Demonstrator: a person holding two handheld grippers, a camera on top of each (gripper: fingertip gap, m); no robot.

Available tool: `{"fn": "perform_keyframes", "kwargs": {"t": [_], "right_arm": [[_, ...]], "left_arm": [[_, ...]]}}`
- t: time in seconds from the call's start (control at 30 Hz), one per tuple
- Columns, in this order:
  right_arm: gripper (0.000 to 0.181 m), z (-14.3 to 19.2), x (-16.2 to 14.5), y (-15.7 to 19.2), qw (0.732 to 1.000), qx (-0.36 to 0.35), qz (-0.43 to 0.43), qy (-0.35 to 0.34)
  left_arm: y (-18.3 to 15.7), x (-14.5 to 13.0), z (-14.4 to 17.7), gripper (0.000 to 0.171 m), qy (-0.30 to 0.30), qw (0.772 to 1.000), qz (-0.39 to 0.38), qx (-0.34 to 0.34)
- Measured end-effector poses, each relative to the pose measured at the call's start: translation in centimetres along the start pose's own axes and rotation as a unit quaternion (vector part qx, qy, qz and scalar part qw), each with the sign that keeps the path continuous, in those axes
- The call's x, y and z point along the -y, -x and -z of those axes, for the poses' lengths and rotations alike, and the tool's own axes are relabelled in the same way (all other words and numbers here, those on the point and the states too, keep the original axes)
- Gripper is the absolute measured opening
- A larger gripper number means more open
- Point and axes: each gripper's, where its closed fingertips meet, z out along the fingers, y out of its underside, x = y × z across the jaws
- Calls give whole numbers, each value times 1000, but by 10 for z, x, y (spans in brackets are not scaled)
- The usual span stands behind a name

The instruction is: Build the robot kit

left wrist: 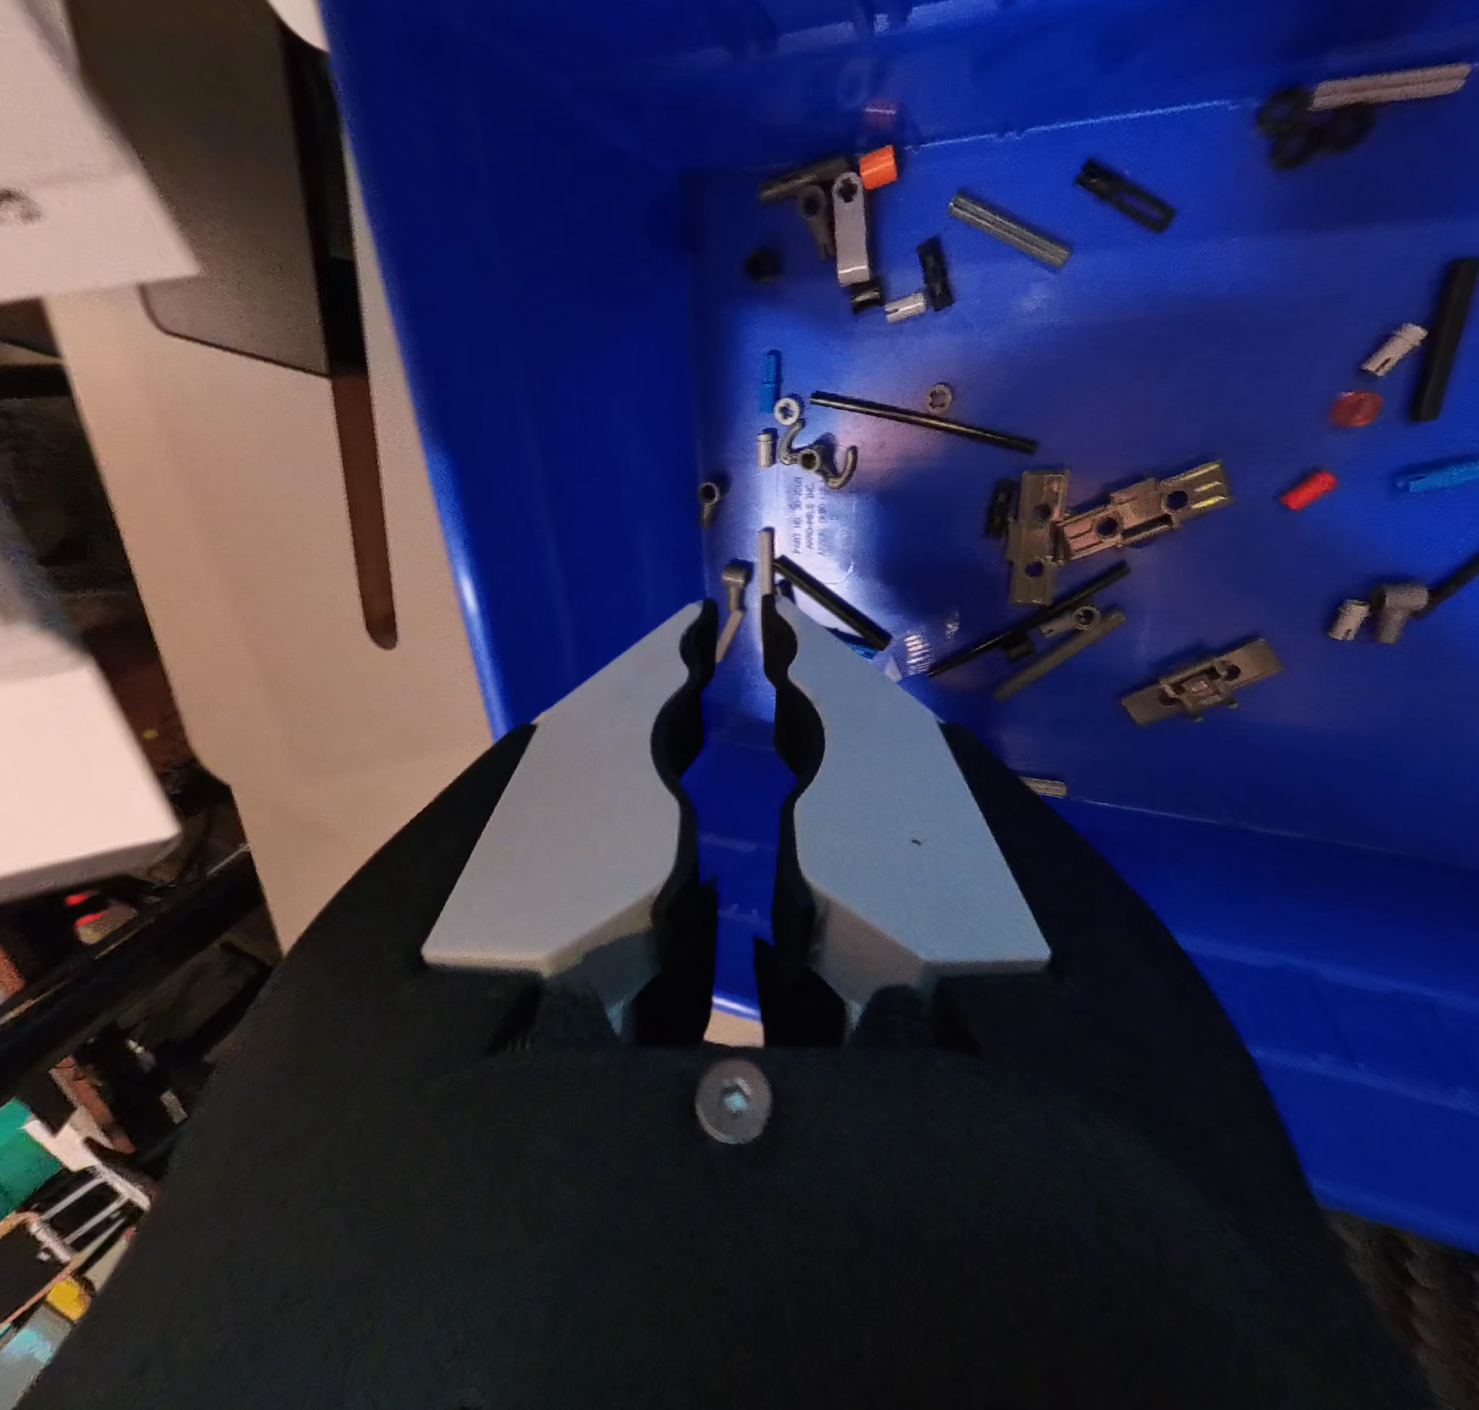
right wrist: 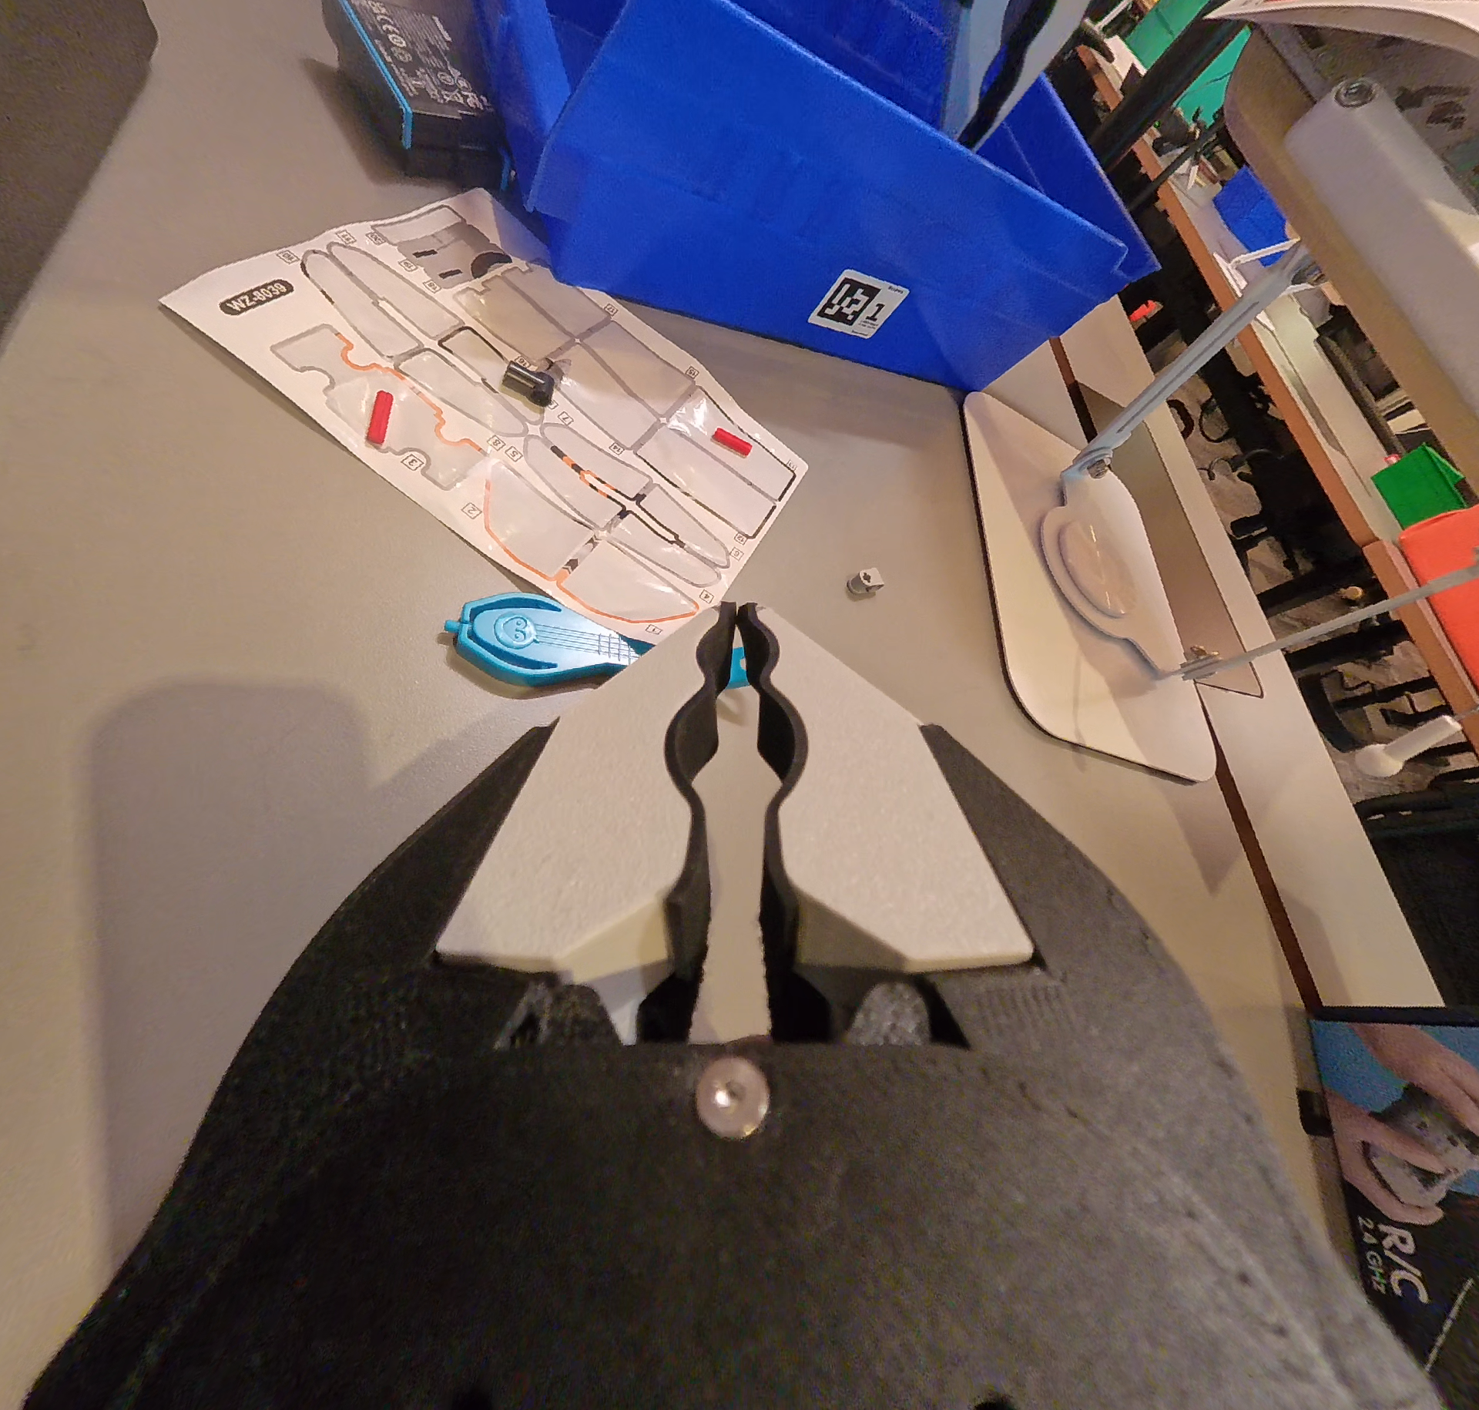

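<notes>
1. The right hand-held gripper (right wrist: 738,611) hangs low over the grey worktop (right wrist: 200,571), its tips all but closed with only a sliver between them and nothing gripped. A blue separator tool (right wrist: 544,643) lies flat on the worktop just beyond and partly under the tips, the nearest thing to them.
2. A little farther off lie a small grey connector (right wrist: 867,581) and a sticker sheet (right wrist: 496,427) carrying two red pieces (right wrist: 381,415) and a small black part (right wrist: 528,379); the flat sheet seems to keep them from rolling away.
3. Behind the sheet stands the blue bin (right wrist: 800,195).
4. The left hand-held gripper (left wrist: 735,615) reaches into the blue bin (left wrist: 520,331), its jaws a narrow gap apart. A thin grey pin (left wrist: 735,599) shows in the gap at the tips; whether it is pinched or merely lies behind on the bin floor, I cannot tell.
5. Beyond, loose small grey, black, red and orange parts (left wrist: 1120,523) are scattered across the bin floor, kept together by its walls.
</notes>
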Motion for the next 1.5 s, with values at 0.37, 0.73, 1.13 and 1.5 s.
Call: {"fn": "perform_keyframes", "kwargs": {"t": [0.37,0.73,1.13,1.5], "right_arm": [[0,0,-1,0,1000,-1,0,1],[0,1,-1,-1,1000,-2,2,2],[0,1,-1,0,1000,0,3,2],[0,3,2,-1,1000,-2,7,0]], "left_arm": [[8,-2,4,14,-11,1000,1,21],[8,-5,2,13,-1,1000,1,19],[0,-11,-5,13,17,1000,-5,2],[-9,-3,-3,12,10,1000,-15,-13]]}}
